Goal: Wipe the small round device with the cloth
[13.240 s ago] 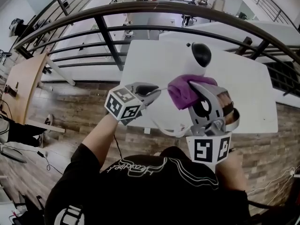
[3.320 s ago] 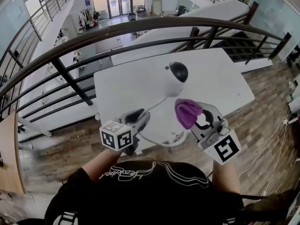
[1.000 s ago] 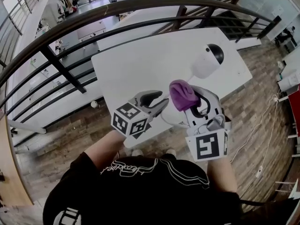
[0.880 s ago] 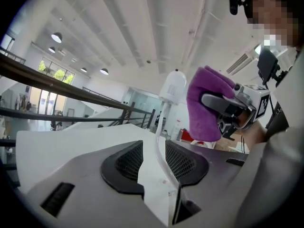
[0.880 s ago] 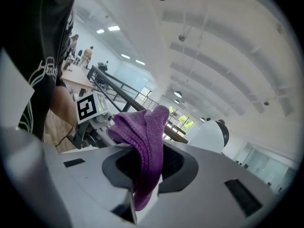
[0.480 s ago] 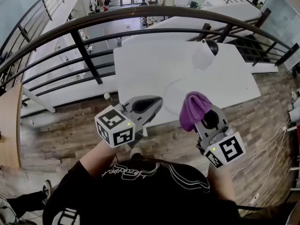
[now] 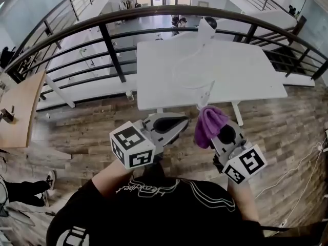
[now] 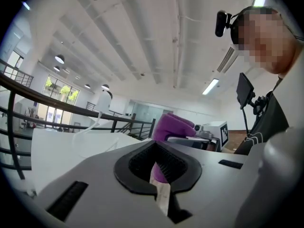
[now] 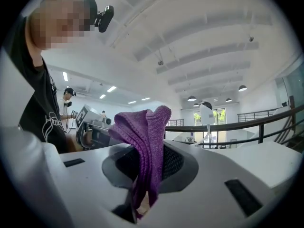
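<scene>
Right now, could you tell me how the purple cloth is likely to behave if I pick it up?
The cloth is probably floppy: it folds over and droops where it is clamped. Its knitted surface suggests it is soft and grippy, not slippery. It bunches into a small wad, so it is likely light.

We are counting two grippers, the left gripper (image 7: 182, 123) and the right gripper (image 7: 214, 135), and two marker cubes, the left cube (image 7: 132, 145) and the right cube (image 7: 246, 164). We are seeing one purple cloth (image 7: 209, 123), one small round device (image 7: 206, 28), one white cable (image 7: 176, 73), one white table (image 7: 251, 70), one wooden desk (image 7: 23, 106) and one dark railing (image 7: 154, 12).
</scene>
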Available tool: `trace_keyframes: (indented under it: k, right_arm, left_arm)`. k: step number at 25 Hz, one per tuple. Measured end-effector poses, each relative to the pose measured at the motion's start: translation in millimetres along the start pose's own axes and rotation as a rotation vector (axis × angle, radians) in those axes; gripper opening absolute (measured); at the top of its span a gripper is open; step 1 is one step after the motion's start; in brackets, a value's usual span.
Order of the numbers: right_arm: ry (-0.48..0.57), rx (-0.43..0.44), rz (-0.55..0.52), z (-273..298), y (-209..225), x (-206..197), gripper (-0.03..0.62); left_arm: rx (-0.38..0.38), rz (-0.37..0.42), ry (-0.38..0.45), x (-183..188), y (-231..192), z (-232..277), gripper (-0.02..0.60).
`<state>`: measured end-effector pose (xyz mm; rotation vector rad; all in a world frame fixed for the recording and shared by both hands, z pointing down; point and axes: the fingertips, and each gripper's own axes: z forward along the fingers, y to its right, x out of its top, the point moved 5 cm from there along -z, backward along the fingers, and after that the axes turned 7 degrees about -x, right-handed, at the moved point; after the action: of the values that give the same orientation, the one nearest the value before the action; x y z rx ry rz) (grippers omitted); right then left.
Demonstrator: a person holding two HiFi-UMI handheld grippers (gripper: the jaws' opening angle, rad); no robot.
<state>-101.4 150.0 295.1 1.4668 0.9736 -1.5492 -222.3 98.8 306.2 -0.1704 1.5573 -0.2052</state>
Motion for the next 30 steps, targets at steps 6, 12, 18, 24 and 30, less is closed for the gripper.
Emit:
trace_keyframes:
  k: [6, 12, 18, 24, 30]
  right_arm:
    - [0.004, 0.014, 0.026, -52.7, -23.0, 0.7, 0.061]
    - [-0.001, 0.037, 0.023, -76.5, -35.2, 7.2, 0.061]
    - [0.024, 0.053, 0.001, -84.3, -46.2, 20.6, 0.061]
    - [0.037, 0.072, 0.015, -95.0, -55.4, 24.9, 0.061]
    - [0.042, 0.075, 0.02, -100.7, -61.1, 24.7, 0.061]
  left_arm:
    - [0.02, -0.006, -0.015, -9.6, 65.3, -3.0, 0.009]
    - [0.034, 0.023, -0.018, -5.0, 97.1, -3.7, 0.009]
    - [0.052, 0.043, -0.002, 9.5, 112.2, -14.3, 0.008]
    - [0.052, 0.052, 0.006, 12.3, 127.3, -17.7, 0.008]
    - [0.055, 0.054, 0.005, 9.3, 134.3, -19.4, 0.008]
